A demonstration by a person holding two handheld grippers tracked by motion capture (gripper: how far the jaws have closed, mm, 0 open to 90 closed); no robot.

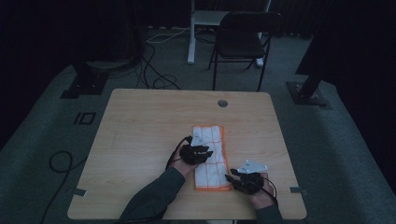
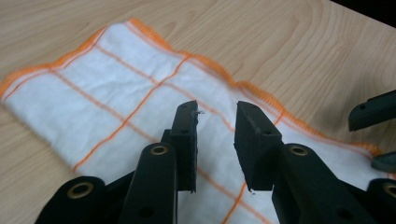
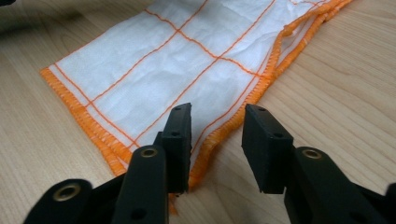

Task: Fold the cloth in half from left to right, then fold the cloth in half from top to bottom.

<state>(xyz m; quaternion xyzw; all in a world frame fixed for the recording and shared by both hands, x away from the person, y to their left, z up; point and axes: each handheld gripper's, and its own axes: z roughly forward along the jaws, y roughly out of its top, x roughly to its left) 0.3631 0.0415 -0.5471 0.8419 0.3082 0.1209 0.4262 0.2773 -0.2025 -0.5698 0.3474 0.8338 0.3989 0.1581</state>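
A white cloth (image 1: 215, 140) with orange grid lines and an orange hem lies folded into a long strip on the wooden table (image 1: 140, 140). My left gripper (image 1: 208, 153) hovers over the cloth's left side near its middle. In the left gripper view its jaws (image 2: 215, 109) stand open above the cloth (image 2: 116, 79) with nothing between the pads. My right gripper (image 1: 229, 177) sits at the cloth's near right corner. In the right gripper view it (image 3: 217, 112) is open, its jaws astride the orange hem of the cloth (image 3: 187, 60) without pressing it. The right gripper's jaw tips (image 2: 371, 112) show at the left gripper view's right edge.
A round cable hole (image 1: 222, 103) is in the table's far side. Beyond the table stand a black chair (image 1: 243, 37) and a white desk leg (image 1: 191, 32). Cables (image 1: 60, 161) lie on the grey floor at the left, and dark stand bases (image 1: 84, 84) flank the table.
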